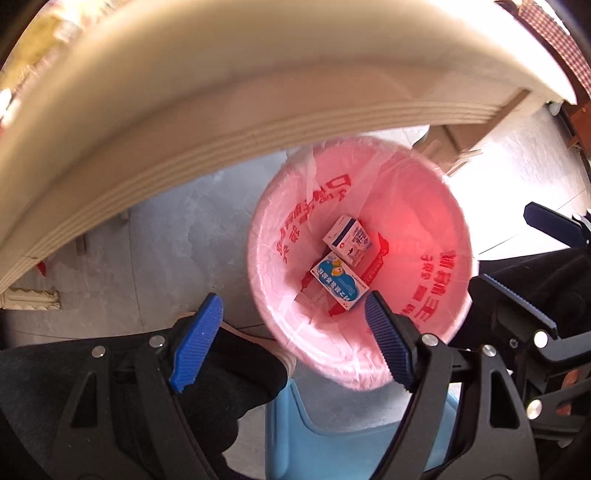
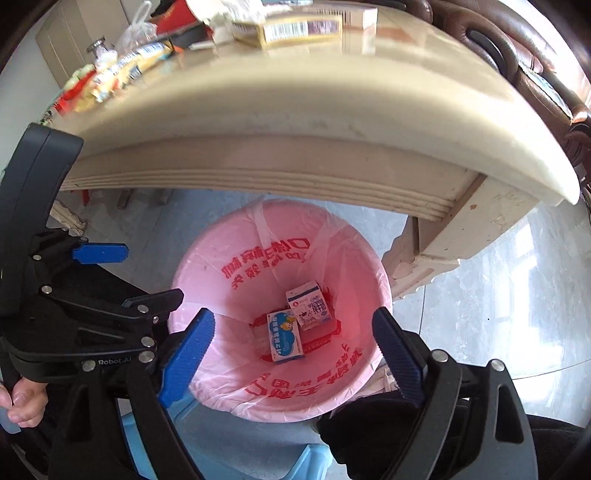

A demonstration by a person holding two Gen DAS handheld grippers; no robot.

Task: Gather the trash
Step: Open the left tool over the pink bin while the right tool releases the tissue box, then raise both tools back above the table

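Note:
A bin with a pink liner printed in red (image 1: 266,236) (image 2: 207,266) stands on the floor beside the table. At its bottom lie a blue cartoon-printed box (image 1: 340,284) (image 2: 284,336) and a white-and-blue carton (image 1: 347,240) (image 2: 308,304). My left gripper (image 1: 293,343) (image 2: 129,277) hangs above the bin's near rim, open, with nothing between its blue pads. My right gripper (image 2: 293,358) (image 1: 532,258) hovers beside it over the bin, also open and holding nothing.
A cream table's thick edge (image 1: 184,147) (image 2: 295,129) overhangs the bin's far side. Boxes (image 2: 295,27), a plastic bag (image 2: 136,33) and snack packs (image 2: 92,85) lie on top. A blue plastic stool (image 1: 332,443) (image 2: 258,461) and dark-trousered legs (image 1: 221,369) are below me. A brown leather seat (image 2: 517,44) is far right.

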